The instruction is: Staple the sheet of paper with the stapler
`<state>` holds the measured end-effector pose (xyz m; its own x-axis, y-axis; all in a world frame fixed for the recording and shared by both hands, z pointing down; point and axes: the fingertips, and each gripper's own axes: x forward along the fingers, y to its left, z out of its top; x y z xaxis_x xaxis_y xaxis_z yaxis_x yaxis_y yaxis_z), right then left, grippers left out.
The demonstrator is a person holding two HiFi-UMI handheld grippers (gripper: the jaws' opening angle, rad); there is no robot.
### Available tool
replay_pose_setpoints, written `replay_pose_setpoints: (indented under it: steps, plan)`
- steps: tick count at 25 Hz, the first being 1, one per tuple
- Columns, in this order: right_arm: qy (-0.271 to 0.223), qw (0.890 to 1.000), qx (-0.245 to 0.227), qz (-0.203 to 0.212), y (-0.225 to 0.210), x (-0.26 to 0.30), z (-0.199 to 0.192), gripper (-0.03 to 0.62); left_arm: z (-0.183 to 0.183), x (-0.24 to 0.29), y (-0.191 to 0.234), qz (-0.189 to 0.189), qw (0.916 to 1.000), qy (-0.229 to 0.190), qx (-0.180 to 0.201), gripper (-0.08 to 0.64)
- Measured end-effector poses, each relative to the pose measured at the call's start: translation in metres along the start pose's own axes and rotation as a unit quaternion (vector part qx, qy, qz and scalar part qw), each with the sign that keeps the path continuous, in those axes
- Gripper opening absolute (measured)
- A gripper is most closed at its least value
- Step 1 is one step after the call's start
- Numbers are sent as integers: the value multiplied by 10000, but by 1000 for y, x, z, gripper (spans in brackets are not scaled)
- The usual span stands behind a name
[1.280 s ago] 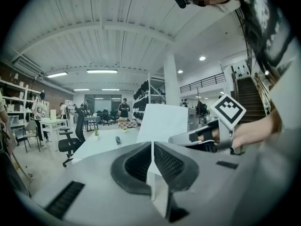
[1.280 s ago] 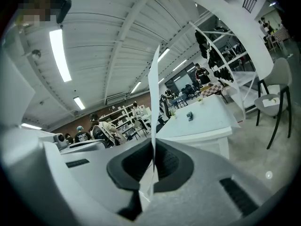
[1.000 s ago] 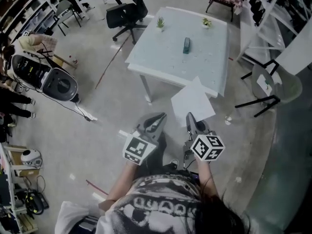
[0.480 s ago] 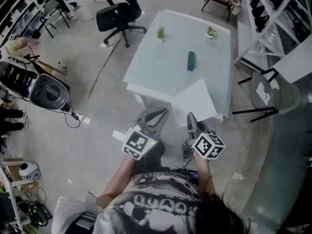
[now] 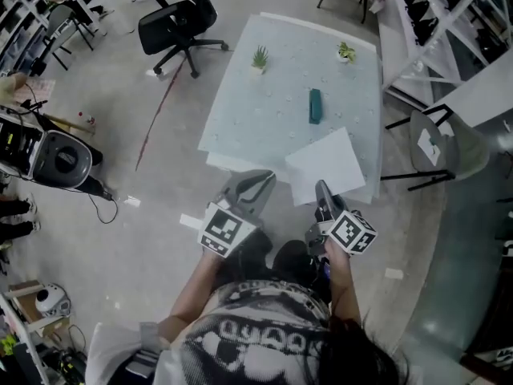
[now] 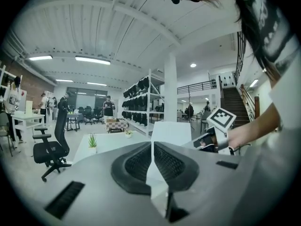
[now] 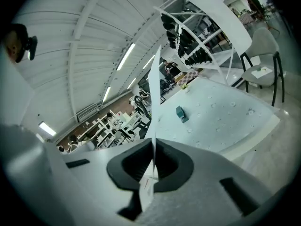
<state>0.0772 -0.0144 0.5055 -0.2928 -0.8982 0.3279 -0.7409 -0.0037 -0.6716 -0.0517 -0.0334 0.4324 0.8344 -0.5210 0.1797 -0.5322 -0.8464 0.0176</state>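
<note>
Left claw (image 6: 151,147) first: its pads are pressed together with nothing between them that I can see, and it points roughly level toward the desk (image 5: 240,119), just short of the near edge. Further across, a small potted plant (image 5: 259,57) stands at the desk's far side. The stapler (image 5: 313,106) lies untouched near the middle, well apart from both claws. Nearer me and a little to the right, the sheet of paper (image 5: 325,165) hangs in the air over the desk's near right corner. My right claw (image 5: 321,189) pinches it at its near edge, closed tight, and in the right gripper view the sheet rises edge-on out of the jaws. As I judge it, the task has barely begun. The sheet is in hand and almost at the desk, but it has not been brought to the stapler and nothing has been pressed. Compared with a second ago, the desk has drawn closer to me. The sheet, then mostly over the floor, now covers the corner. Both claws look as they did, and the stapler lies where it was.
</note>
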Motion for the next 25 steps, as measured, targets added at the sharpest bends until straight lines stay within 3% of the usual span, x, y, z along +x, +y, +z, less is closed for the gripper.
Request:
replay_pose_setpoints:
  steps: [6,11,16,25]
  plan:
    - [-101,9971,754,-66,-34,28,14,-8,-12,21,3,-188,9995,193,-138,15]
    - [-131,9901,1393,-135,-74,57,28,-8,-10,48,16,-77,9996,256,-108,15]
    - [-187,9715,2359,-160,-118,89,40,-8,-1,76,38,178,9993,321,-26,15]
    - [-18,9429,3324,-234,-161,135,43,-8,7,120,62,407,9978,515,47,15]
